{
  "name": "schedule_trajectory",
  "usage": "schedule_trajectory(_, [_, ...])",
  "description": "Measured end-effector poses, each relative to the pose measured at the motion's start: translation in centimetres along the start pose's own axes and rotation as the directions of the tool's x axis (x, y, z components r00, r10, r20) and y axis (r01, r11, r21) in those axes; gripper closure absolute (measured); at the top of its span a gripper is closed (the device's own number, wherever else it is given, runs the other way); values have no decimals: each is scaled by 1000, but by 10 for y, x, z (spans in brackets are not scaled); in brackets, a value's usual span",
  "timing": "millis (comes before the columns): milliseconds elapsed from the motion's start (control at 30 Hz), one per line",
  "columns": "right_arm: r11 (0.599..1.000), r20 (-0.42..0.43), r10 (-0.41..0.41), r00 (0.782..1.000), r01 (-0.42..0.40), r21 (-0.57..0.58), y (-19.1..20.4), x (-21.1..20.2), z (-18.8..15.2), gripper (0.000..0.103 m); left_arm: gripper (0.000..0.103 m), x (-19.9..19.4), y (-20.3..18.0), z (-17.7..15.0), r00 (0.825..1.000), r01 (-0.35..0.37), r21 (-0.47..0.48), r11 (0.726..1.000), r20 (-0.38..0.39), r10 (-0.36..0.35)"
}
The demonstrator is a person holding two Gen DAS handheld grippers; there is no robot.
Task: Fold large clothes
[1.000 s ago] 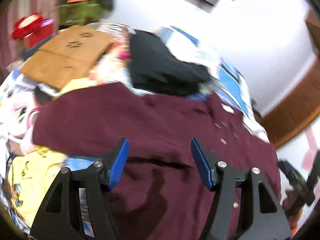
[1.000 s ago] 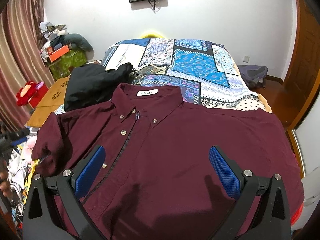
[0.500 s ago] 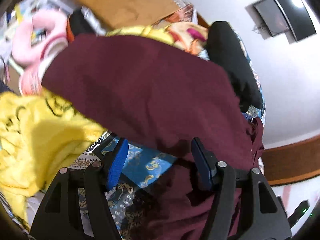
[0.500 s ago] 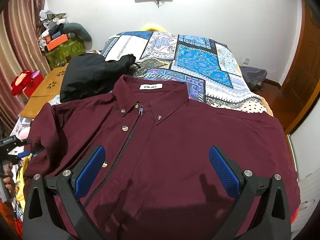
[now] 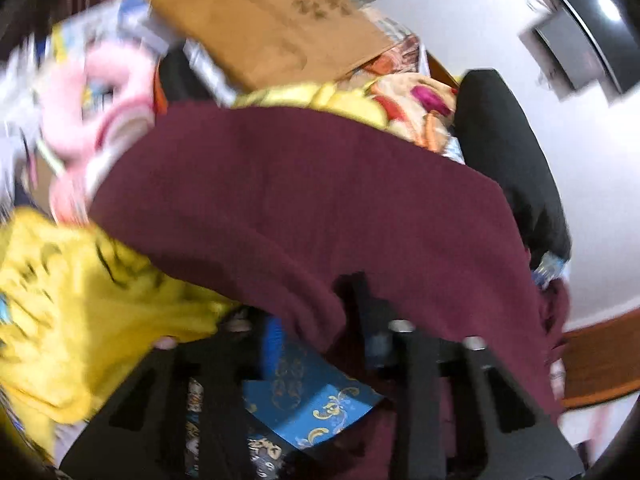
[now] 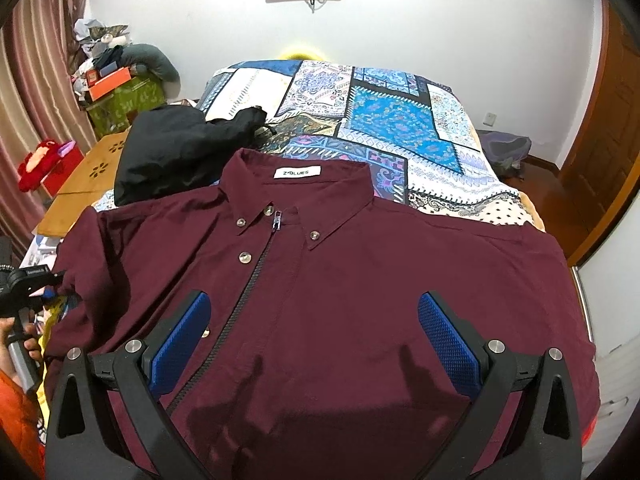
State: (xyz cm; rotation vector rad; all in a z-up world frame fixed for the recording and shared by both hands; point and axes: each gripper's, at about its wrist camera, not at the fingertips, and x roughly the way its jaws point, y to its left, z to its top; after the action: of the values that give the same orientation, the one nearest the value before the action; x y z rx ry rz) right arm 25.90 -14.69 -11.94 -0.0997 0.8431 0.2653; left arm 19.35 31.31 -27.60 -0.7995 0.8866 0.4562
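A large maroon shirt (image 6: 340,288) with a zip front and white collar label lies spread face up on the bed. My right gripper (image 6: 314,332) is open and empty, held above the shirt's lower front. My left gripper (image 5: 320,320) is at the shirt's left sleeve (image 5: 304,200); the sleeve's edge folds down between the fingers. The view is blurred, and I cannot tell if the jaws have closed on the cloth. The left gripper also shows in the right wrist view (image 6: 48,280) at the sleeve end.
A black garment (image 6: 176,152) lies on the patchwork bedspread (image 6: 400,120) behind the shirt's left shoulder. A yellow cloth (image 5: 80,304) and a low wooden table (image 6: 88,176) are left of the bed. A wooden door (image 6: 612,120) stands at right.
My left gripper has moved in on the sleeve edge, and its fingers stand closer together with cloth between them. The right gripper has drawn back slightly and stays open.
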Motion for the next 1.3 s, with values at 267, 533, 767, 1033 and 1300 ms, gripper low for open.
schedule_trajectory(267, [1000, 32, -11, 999, 10, 22, -21, -10, 3, 0, 91, -83, -90, 7, 967, -71, 321, 944, 254, -14])
schedule_trajectory(533, [998, 81, -17, 997, 12, 62, -52, -28, -1, 0, 92, -160, -227, -20, 905, 70, 606, 793, 296, -305])
schedule_trajectory(767, [993, 110, -53, 993, 40, 113, -87, -46, -8, 0, 92, -165, -331, -83, 892, 185, 771, 610, 129, -434])
schedule_trajectory(1033, [983, 85, -96, 992, 81, 167, -118, -52, -22, 0, 92, -91, -378, -173, 920, 357, 811, 464, -219, -326])
schedule_trajectory(1300, [983, 34, -136, 990, 130, 129, -125, -46, -34, 0, 88, -42, -369, -253, 920, 392, 850, 351, -366, -141])
